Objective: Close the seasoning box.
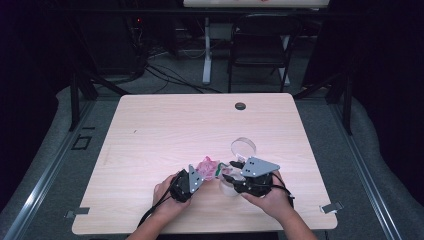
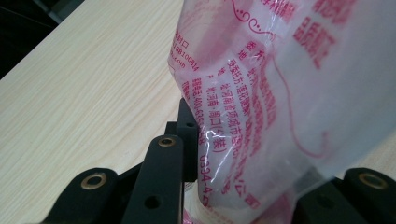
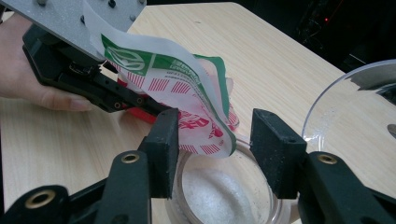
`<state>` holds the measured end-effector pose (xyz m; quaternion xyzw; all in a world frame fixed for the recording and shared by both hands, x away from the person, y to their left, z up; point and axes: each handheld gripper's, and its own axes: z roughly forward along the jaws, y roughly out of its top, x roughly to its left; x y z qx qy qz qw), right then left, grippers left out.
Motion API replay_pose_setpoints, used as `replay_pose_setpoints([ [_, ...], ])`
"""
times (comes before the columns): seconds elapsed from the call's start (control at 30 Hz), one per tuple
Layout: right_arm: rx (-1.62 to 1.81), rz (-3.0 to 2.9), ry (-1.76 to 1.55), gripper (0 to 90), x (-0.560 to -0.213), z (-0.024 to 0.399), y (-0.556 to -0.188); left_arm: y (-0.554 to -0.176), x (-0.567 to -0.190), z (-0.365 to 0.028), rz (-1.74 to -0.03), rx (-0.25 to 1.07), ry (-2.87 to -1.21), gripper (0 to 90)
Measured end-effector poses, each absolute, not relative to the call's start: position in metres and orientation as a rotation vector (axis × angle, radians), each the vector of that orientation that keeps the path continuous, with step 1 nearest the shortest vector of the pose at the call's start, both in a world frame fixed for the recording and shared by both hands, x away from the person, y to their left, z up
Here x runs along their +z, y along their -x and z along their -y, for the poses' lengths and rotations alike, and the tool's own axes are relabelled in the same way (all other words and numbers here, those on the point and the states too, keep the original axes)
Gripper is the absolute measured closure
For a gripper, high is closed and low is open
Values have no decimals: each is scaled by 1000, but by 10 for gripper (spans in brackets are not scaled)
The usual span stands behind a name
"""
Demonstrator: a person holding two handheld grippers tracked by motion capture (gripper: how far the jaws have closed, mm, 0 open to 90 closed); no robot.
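A thin plastic bag (image 2: 280, 93) with red print and a green-and-white edge (image 3: 177, 79) hangs between the jaws of my left gripper (image 2: 243, 186), which is shut on it. In the high view the bag (image 1: 206, 165) sits between the two grippers near the table's front edge. My right gripper (image 3: 212, 140) stands open, with the bag's lower corner dangling in the gap close to one jaw. Below that corner stands a clear jar (image 3: 219, 191) holding white powder. The left gripper (image 3: 135, 105) shows beyond it, clamped on the bag's far side.
A clear round lid (image 1: 243, 147) lies on the wooden table (image 1: 200, 115) just behind the jar (image 1: 229, 187), at the right in the right gripper view (image 3: 350, 107). A black grommet (image 1: 240, 106) sits near the far edge. A folding chair (image 1: 260, 45) stands beyond the table.
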<state>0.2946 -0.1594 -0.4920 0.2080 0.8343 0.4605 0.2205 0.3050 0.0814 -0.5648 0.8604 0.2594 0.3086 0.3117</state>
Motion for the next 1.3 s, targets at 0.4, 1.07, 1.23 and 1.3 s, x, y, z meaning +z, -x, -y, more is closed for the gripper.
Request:
replay_pose_setpoints([
  [0.4,1303,-2275,-618,517,-489,164,-295,-306,-566,-83,-705,783,-2257,761],
  [1.07,1360,-2208,-693,522,-482,181,-301,-325,-565,-109,-899,480,-2093,780],
  [1.23,1346,-2215,-690,550,-483,182,-302,-331,-567,-118,-964,381,-2020,783],
  [1.3,1339,-2218,-690,555,-483,182,-302,-333,-567,-121,-967,354,-2003,785],
])
